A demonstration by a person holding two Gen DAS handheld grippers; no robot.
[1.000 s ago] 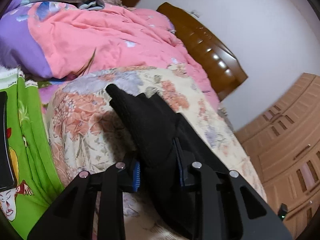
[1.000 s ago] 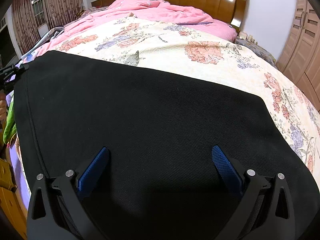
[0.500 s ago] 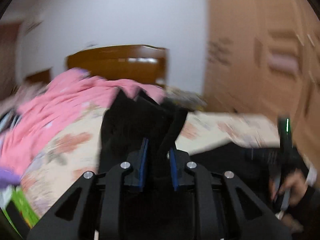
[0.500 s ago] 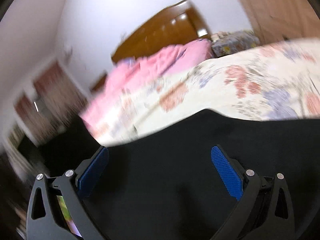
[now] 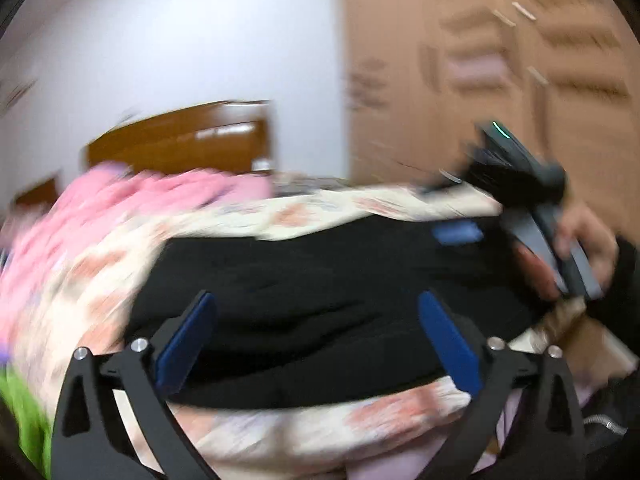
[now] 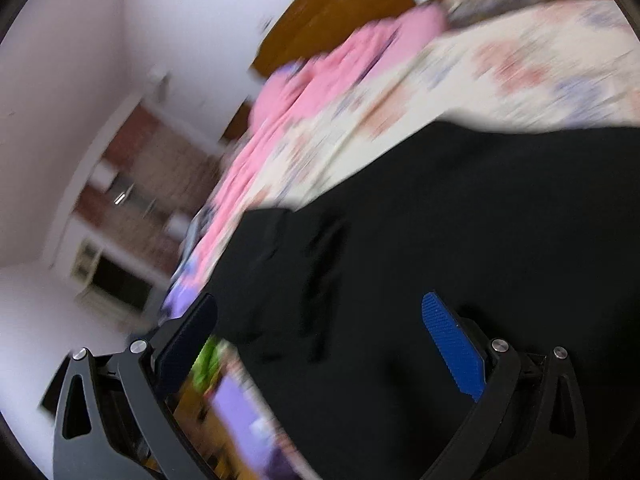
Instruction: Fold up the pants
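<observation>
The black pants [image 5: 320, 300] lie folded on the floral bedspread [image 5: 304, 436]. My left gripper [image 5: 316, 344] is open and empty just above their near edge. In the left wrist view my right gripper [image 5: 472, 224] is at the pants' far right end, held by a hand [image 5: 580, 236]. In the right wrist view the pants [image 6: 460, 240] fill the frame, and my right gripper [image 6: 320, 344] is open over them with nothing between the pads. Both views are blurred by motion.
A pink quilt [image 5: 132, 204] is bunched toward the wooden headboard [image 5: 188, 140]. A wooden wardrobe [image 5: 500, 72] stands at the right. Green cloth [image 5: 28, 412] lies at the bed's left edge. A curtained window [image 6: 152, 168] is beyond the bed.
My left gripper has let go of the black pants it held shut, opened wide, and the pants now lie flat. Both cameras have swung; my right gripper stays open.
</observation>
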